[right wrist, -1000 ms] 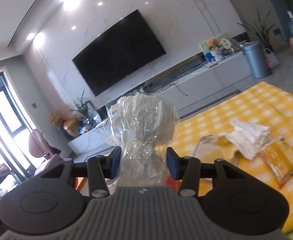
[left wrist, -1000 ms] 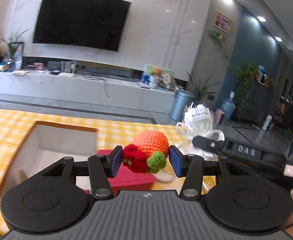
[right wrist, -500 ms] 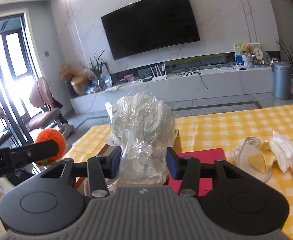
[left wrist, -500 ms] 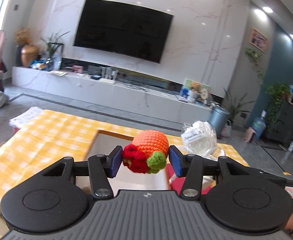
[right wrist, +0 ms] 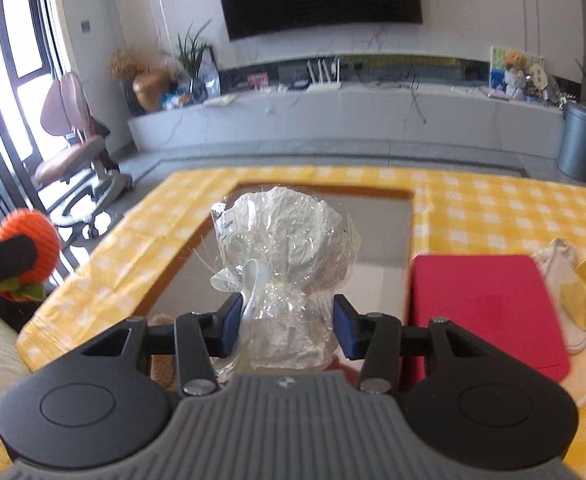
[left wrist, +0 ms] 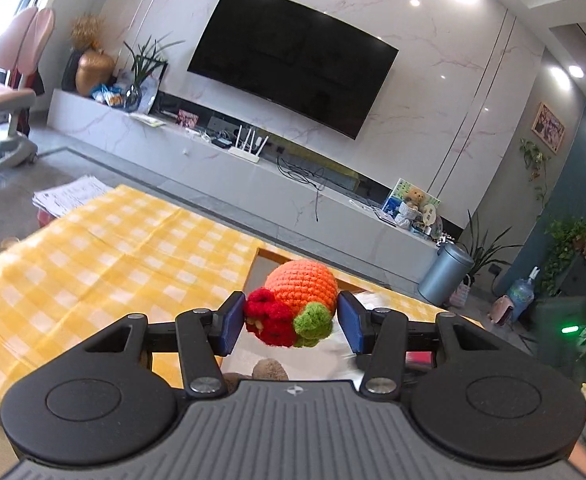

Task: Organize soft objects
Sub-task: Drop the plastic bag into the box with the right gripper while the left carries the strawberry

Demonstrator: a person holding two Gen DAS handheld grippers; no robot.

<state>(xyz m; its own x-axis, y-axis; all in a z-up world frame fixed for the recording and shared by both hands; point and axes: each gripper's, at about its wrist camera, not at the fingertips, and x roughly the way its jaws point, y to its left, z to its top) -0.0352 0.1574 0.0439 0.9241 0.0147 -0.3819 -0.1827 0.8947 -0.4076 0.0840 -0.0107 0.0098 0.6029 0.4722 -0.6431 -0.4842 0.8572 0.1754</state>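
Note:
My left gripper (left wrist: 291, 322) is shut on an orange crocheted ball (left wrist: 299, 294) with red and green knitted bits, held in the air over the near edge of an open wooden box (left wrist: 253, 272). My right gripper (right wrist: 285, 322) is shut on a white soft object wrapped in clear crinkly plastic (right wrist: 285, 236), held above the same box (right wrist: 389, 232), whose pale inside shows behind it. In the right wrist view the orange ball (right wrist: 37, 236) and the left gripper's dark finger appear at the far left edge. A brown fuzzy thing (left wrist: 269, 368) peeks from inside the box below the left gripper.
A yellow checked cloth (left wrist: 105, 264) covers the table. A red flat box (right wrist: 481, 308) lies right of the wooden box, with a pale cap, yellow cloth and white tissue (right wrist: 581, 284) beyond it. Papers (left wrist: 69, 196) lie past the table's far left corner.
Both grippers have swung left over the table with their loads still held. The wooden box now lies straight under the wrapped object; the red box and clutter have slid to the right.

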